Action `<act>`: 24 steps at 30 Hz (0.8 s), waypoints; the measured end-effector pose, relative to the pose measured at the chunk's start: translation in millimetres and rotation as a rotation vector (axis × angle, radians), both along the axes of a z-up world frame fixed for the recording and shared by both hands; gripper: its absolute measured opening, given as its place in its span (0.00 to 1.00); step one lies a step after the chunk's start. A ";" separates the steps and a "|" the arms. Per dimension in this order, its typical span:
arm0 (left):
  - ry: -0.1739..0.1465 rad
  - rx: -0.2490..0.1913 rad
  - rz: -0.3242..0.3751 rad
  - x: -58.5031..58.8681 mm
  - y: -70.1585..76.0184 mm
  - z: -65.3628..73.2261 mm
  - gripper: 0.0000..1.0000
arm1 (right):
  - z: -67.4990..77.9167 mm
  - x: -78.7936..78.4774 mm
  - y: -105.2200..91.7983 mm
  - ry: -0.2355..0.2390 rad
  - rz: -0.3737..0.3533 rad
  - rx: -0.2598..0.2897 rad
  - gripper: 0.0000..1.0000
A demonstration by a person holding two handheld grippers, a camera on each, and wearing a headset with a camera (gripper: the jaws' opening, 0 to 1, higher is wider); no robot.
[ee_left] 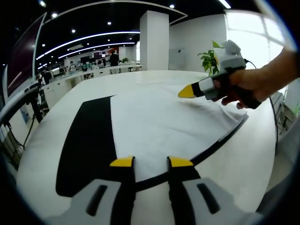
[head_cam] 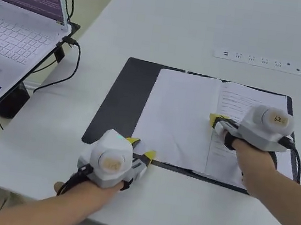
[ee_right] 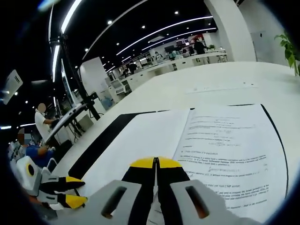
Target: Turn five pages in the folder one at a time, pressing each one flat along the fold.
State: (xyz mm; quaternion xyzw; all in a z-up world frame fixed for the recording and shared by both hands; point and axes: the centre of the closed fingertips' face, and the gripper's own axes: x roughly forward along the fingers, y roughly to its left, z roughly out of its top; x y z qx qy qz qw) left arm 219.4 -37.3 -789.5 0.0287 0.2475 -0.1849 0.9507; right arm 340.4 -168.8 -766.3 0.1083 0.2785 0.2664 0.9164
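A black folder [head_cam: 120, 100] lies open on the white table. A blank turned page [head_cam: 178, 116] covers its left half, and a printed page [head_cam: 254, 101] lies on the right. My right gripper [head_cam: 216, 120] is shut, its yellow tips resting on the paper at the fold [ee_right: 185, 136] between the two pages. My left gripper [head_cam: 141, 148] hovers at the folder's near edge, just beyond the blank page's lower corner, open with nothing between its jaws. In the left gripper view the right gripper [ee_left: 187, 91] points in over the paper [ee_left: 154, 126].
An open laptop [head_cam: 17, 28] sits on a stand at the far left with cables [head_cam: 60, 78] trailing toward the folder. A white power strip [head_cam: 262, 62] lies beyond the folder. The table's near edge runs just below my hands.
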 end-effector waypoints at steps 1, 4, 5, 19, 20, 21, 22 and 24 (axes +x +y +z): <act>-0.002 -0.001 0.001 0.1 -0.1 -0.2 0.26 | -2.5 3.4 -0.7 -0.001 -0.001 -0.007 0.00; -0.003 -0.005 0.004 0.5 0.0 -0.8 0.26 | -4.3 10.4 -1.5 -0.020 -0.002 -0.023 0.00; -0.004 -0.005 0.005 0.7 0.1 -0.9 0.26 | -5.4 11.4 -1.8 -0.013 -0.004 -0.030 0.00; -0.018 -0.016 0.020 0.5 0.1 -1.1 0.26 | 0.1 49.8 3.4 -0.081 -0.001 -0.068 0.00; -0.019 -0.016 0.020 0.3 0.0 -0.6 0.26 | 0.0 52.3 3.6 -0.082 -0.001 -0.068 0.00; -0.021 -0.017 0.020 0.0 0.0 -0.1 0.26 | -0.9 55.9 3.9 -0.086 0.004 -0.077 0.00; -0.021 -0.017 0.020 0.1 0.1 -0.2 0.26 | -1.1 58.0 4.3 -0.089 0.008 -0.082 0.00; -0.026 -0.019 0.020 0.2 0.3 -0.5 0.26 | -1.5 63.5 5.7 -0.088 0.013 -0.091 0.00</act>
